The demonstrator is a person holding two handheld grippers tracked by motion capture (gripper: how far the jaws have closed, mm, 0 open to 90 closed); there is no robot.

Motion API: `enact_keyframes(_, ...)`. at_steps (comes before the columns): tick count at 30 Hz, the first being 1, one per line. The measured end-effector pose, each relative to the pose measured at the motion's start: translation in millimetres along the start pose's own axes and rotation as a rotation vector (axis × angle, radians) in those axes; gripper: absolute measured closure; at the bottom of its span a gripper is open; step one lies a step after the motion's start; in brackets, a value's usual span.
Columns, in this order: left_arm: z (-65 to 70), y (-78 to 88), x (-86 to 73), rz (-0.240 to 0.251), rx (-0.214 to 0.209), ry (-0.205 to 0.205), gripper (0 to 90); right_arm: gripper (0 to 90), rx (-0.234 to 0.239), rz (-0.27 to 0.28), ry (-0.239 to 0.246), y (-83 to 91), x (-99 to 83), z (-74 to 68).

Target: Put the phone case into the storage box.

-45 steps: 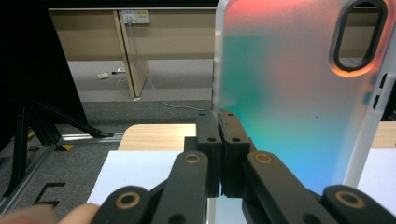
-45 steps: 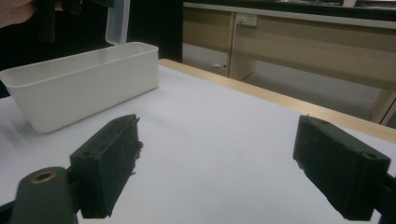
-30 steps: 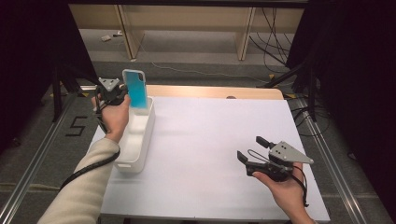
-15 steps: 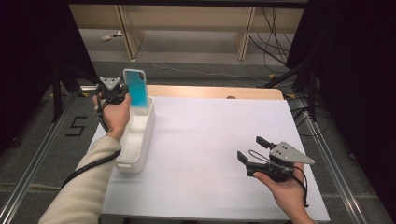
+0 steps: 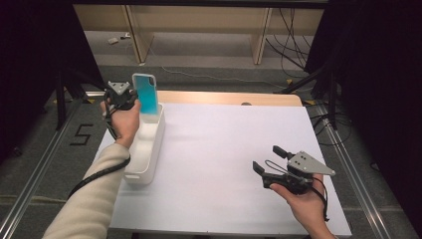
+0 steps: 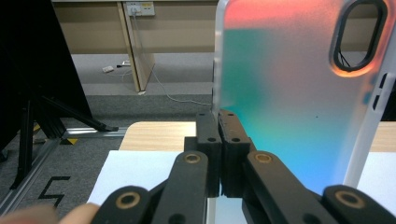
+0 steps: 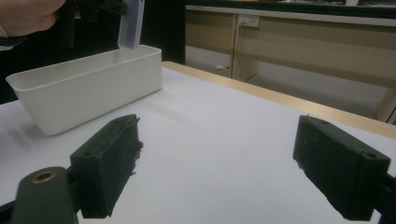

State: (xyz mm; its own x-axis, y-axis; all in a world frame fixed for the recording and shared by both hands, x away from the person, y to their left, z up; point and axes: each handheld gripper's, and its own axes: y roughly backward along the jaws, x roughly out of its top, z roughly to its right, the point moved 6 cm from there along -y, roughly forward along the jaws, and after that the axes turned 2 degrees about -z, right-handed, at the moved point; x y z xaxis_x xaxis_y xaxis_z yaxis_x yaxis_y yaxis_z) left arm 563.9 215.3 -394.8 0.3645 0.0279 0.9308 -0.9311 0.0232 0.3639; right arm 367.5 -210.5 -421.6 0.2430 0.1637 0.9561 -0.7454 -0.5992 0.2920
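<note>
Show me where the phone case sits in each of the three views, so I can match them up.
High view: the phone case stands upright at upper left, above the far end of the white bin, pinched by the left hand-held gripper.
Left gripper view: the case covers the right half, its edge between the shut jaws.
Right gripper view: its lower end hangs at top left.
Shared landmark: the white bin.

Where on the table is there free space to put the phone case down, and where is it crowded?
The white table sheet lies bare between the white bin and the right gripper, open near the front right. The bin's inside looks empty too. The left edge is crowded: the left gripper holds the phone case over the bin's far end.
</note>
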Motion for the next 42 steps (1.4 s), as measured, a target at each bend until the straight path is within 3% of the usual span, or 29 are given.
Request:
enact_keyframes(35,-1.2,-13.1,-2.6,-0.031,0.017,-0.010,88.4,16.0,-0.001,-0.006,0.004,0.0,-1.9,-0.6)
enact_keyframes(42,-3.2,-15.4,-3.0,-0.036,0.020,-0.003,88.4,16.0,0.016,0.003,-0.003,-1.9,-2.3,-2.3)
